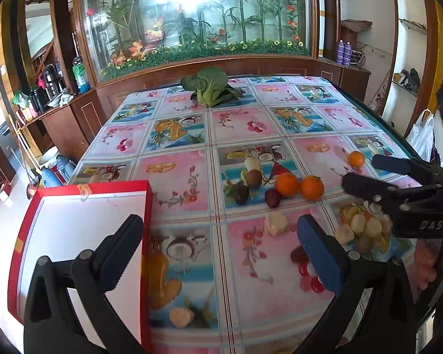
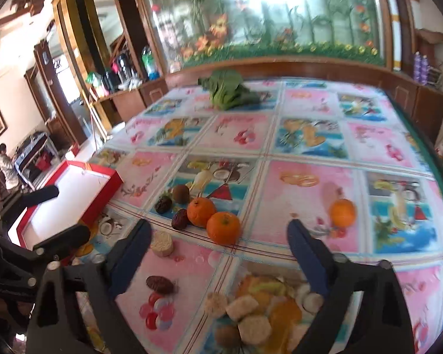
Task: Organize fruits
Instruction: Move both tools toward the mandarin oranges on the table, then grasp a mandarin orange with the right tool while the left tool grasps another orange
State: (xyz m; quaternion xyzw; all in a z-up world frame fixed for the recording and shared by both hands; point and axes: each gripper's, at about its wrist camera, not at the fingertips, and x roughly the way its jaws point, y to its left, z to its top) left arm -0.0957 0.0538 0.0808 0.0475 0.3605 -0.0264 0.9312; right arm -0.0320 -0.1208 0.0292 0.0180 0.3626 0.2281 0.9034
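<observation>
1. surface: table (image 1: 192, 124) under a fruit-print cloth; red box (image 1: 146, 206) with a white inside at 9 o'clock on the near edge; leafy greens (image 1: 209, 88) at 12 o'clock, far end; behind them a glass flower display (image 1: 192, 14) in dark wood cabinets.
2. left gripper (image 1: 221, 230): low at the near edge, tongs wide, nothing between them, one finger over the box.
3. right gripper (image 2: 218, 233): low over the cloth, tongs wide, holding nothing.
4. count, near to far: dates, three (image 2: 160, 284) (image 2: 180, 219) (image 2: 163, 204); pale round piece (image 2: 161, 243), one; oranges, three, two touching (image 2: 223, 227) (image 2: 200, 211), one apart at 2 o'clock (image 2: 342, 212); brown kiwi-like fruit (image 2: 180, 193), one.
</observation>
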